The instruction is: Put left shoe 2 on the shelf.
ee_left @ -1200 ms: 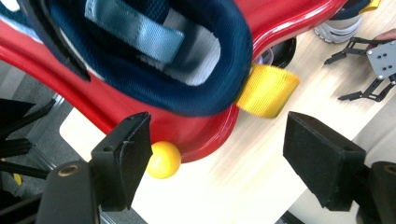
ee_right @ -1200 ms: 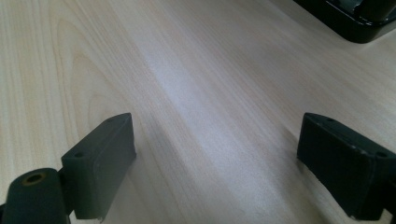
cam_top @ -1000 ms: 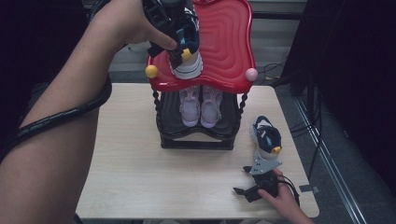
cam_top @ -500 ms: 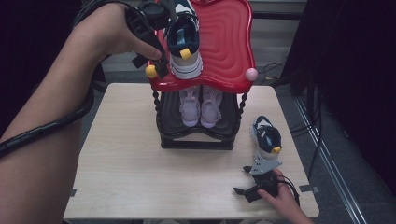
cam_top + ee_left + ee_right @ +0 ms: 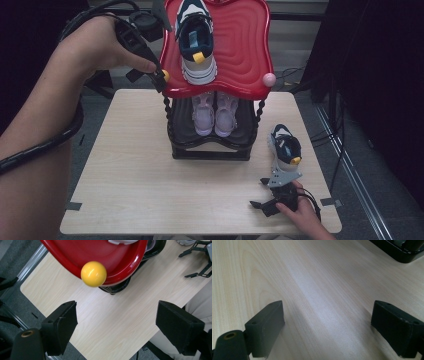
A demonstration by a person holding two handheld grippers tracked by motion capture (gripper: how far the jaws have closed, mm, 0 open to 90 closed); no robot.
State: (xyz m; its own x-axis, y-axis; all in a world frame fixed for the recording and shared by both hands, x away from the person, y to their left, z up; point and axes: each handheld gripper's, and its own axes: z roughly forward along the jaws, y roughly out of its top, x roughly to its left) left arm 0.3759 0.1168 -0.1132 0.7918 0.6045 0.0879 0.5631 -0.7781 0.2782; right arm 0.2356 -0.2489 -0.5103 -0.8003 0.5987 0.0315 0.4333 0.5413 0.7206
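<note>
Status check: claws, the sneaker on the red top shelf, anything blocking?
Left claw open, just widened, nothing between. Right claw open over table. Sneaker sits on red shelf. Yellow ball close ahead.

- A light wood-grain rectangular table (image 5: 125,200) with rounded corners stands on grey floor (image 5: 360,200).
- Dark cables (image 5: 340,150) trail beyond the table's right edge.
- Black drapes, perhaps curtains (image 5: 385,75), close both sides.
</note>
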